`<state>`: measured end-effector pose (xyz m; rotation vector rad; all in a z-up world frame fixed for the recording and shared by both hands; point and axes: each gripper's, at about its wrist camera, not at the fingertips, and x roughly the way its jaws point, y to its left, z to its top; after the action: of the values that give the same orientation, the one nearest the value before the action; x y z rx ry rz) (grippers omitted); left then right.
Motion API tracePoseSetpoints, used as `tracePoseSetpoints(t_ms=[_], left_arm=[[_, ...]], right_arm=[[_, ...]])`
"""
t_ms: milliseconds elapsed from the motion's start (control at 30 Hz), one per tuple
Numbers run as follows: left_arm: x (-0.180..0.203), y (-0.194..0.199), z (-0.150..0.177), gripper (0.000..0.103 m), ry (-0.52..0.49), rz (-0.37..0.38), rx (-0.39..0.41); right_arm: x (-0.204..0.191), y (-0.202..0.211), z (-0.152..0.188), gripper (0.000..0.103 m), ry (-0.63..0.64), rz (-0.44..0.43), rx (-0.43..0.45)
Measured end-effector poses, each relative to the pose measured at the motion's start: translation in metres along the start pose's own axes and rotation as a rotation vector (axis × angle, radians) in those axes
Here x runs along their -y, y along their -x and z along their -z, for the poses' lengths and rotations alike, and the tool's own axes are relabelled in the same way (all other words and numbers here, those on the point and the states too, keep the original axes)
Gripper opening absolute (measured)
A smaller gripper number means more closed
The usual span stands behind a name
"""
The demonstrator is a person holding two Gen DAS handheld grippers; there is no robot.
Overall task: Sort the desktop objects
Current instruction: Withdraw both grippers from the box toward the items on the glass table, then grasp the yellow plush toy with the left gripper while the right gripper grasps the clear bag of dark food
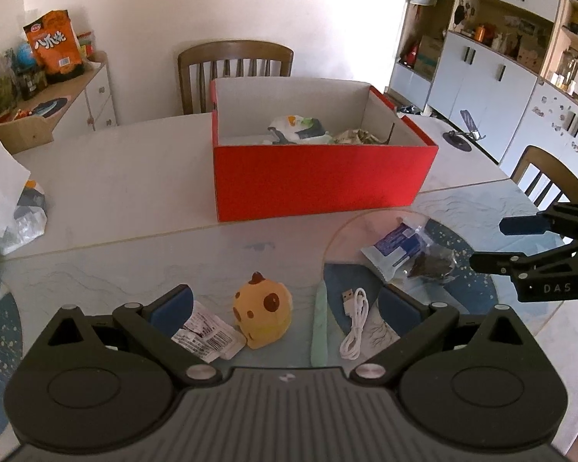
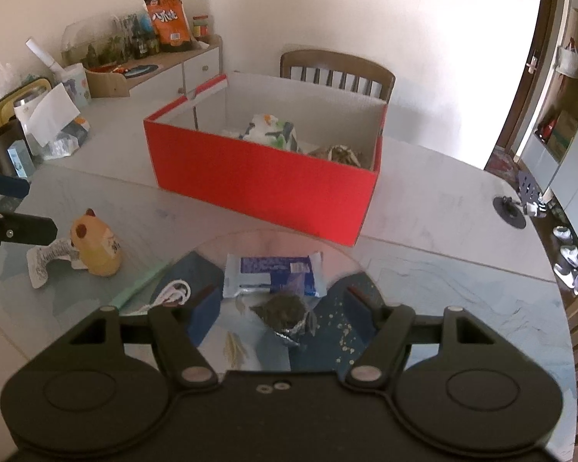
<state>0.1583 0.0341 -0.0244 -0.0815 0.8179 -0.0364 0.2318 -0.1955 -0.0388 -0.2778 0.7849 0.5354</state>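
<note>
A red box (image 1: 316,179) (image 2: 266,188) with several things in it stands mid-table. My left gripper (image 1: 285,308) is open above a yellow plush toy (image 1: 264,308) (image 2: 96,246) with a paper tag (image 1: 208,333); a white cable (image 1: 354,325) (image 2: 171,294) lies by its right finger. My right gripper (image 2: 281,304) is open over a blue-and-white snack packet (image 2: 273,273) (image 1: 395,246) and a clear bag of dark stuff (image 2: 285,312) (image 1: 431,263). Each gripper also shows at the edge of the other's view, the right gripper (image 1: 485,242) and the left gripper (image 2: 42,208).
The packets lie on a round glass turntable (image 2: 366,269). Wooden chairs (image 1: 235,65) stand behind the table and at its right. Clutter and plastic bags (image 1: 11,208) sit at the table's left end, a phone stand (image 1: 466,131) at the far right. A sideboard (image 2: 165,65) holds snacks.
</note>
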Motion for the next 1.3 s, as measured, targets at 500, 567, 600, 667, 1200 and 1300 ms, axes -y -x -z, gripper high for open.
tracePoseSetpoints(t_ms=[500, 567, 600, 667, 1200, 1300], left_arm=[[-0.002, -0.041, 0.018, 0.103, 0.025, -0.009, -0.047], [-0.001, -0.045, 0.020, 0.103, 0.025, -0.012, -0.052], [-0.001, -0.047, 0.021, 0.103, 0.026, -0.013, -0.054], [-0.001, -0.051, 0.022, 0.103, 0.028, -0.014, -0.056], [-0.007, -0.074, 0.027, 0.102, 0.043, -0.066, -0.028], [-0.006, -0.075, 0.028, 0.101, 0.035, -0.058, -0.020]], right_arm=[[0.004, -0.034, 0.019, 0.071, -0.008, -0.002, -0.051], [0.005, -0.040, 0.021, 0.071, -0.012, -0.005, -0.062], [0.005, -0.043, 0.022, 0.071, -0.012, -0.007, -0.067], [0.005, -0.048, 0.022, 0.071, -0.007, -0.008, -0.074], [0.018, -0.084, 0.024, 0.071, -0.012, 0.004, -0.111], [0.018, -0.085, 0.025, 0.071, -0.007, 0.006, -0.110]])
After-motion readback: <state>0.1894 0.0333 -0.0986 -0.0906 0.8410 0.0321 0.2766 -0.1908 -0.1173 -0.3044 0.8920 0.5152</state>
